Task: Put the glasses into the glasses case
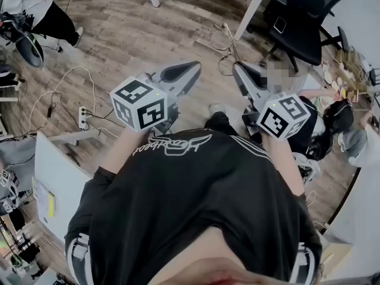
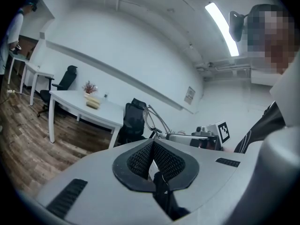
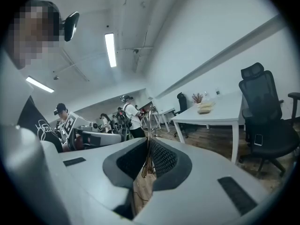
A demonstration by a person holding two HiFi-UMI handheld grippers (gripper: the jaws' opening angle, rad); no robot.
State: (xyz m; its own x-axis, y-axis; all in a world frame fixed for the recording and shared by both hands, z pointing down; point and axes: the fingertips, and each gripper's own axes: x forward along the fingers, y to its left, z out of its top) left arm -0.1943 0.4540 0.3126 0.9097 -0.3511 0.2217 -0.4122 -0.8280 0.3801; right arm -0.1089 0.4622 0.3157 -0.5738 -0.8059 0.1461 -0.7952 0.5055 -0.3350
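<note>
Head view, entry one: left tool (image 1: 189, 70). We hold it out in front of our black shirt (image 1: 196, 200), over a wooden floor (image 1: 119, 34), with its marker cube (image 1: 139, 105) at the rear end.

In the left gripper view its two ribbed pads (image 2: 138, 158) meet at the tip, so this tool is closed. A dark shape and a pale sliver show in the slot behind the pads, and we cannot tell what they are. Ahead of this tool and off to its left stands a white table (image 2: 75, 104) carrying a small plant (image 2: 89, 86). A black chair (image 2: 133, 121) stands just past the tip.

Entry two: right tool (image 1: 238, 70). We hold it level with the left tool and apart from it, the two tips leaning toward each other.

In the right gripper view its jaws are clamped on the glasses (image 3: 149, 122). A thin part of the frame runs down between the pads. The wire rims stand upright beyond the tip, seen edge-on. In the left gripper view the same rims rise from the right tool's tip, just ahead of the left tool.

Ahead of the right tool and to its right we record the white table again and an office chair (image 3: 265, 121) close beside it. To its left, well off, stand several people (image 3: 129, 116).
</note>
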